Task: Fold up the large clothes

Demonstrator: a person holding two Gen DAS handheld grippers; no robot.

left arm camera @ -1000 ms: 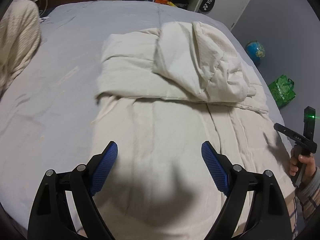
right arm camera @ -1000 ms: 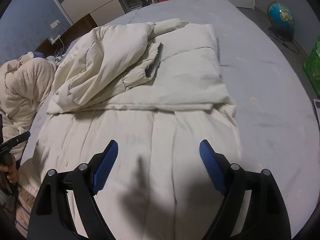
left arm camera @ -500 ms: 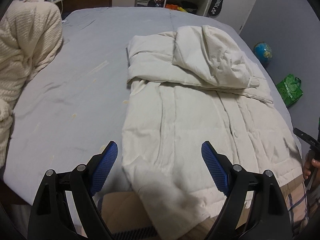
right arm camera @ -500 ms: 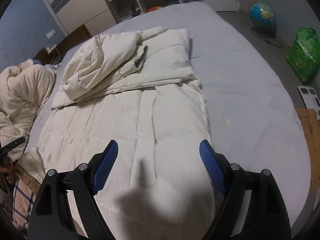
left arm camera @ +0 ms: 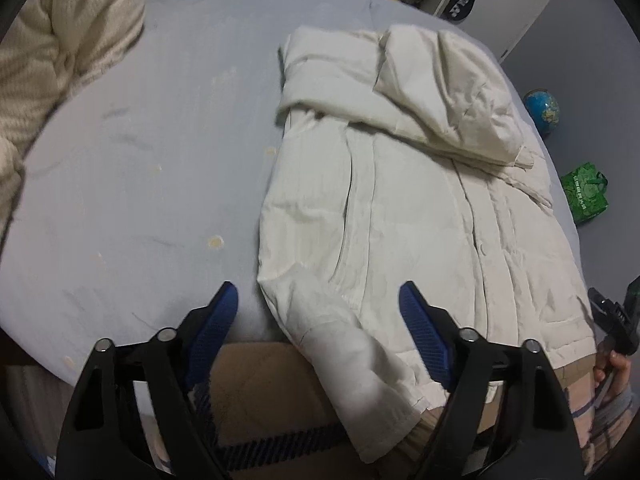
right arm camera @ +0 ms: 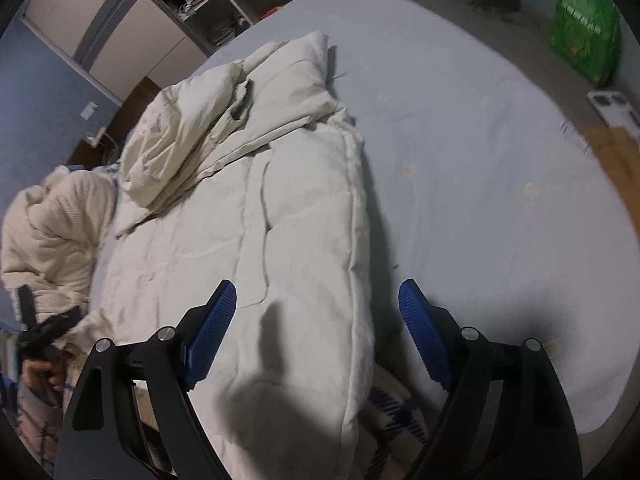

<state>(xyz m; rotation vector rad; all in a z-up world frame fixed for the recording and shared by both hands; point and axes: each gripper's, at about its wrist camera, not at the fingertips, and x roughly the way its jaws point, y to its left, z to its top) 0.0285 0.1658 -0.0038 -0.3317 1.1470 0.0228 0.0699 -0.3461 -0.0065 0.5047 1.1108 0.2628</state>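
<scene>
A cream padded coat lies flat on the grey-blue bed, its upper part folded down and bunched at the far end. My left gripper hovers above the coat's near left hem corner, which hangs over the bed's edge. Its jaws are closing, with that corner below and between them, untouched by the pads. My right gripper stands open above the coat's near right hem corner, with no pad touching the fabric. Each view shows the other gripper in a hand at its edge.
A cream knit blanket is heaped at the bed's left side. A globe, a green bag and a white scale sit on the floor to the right. Shelves stand beyond the bed. Beige checked cloth shows below the bed's near edge.
Both grippers have drawn back to the bed's near edge and apart, left one leftward, right one rightward. The coat's hem corners now lie under them. The left jaws stand slightly narrower.
</scene>
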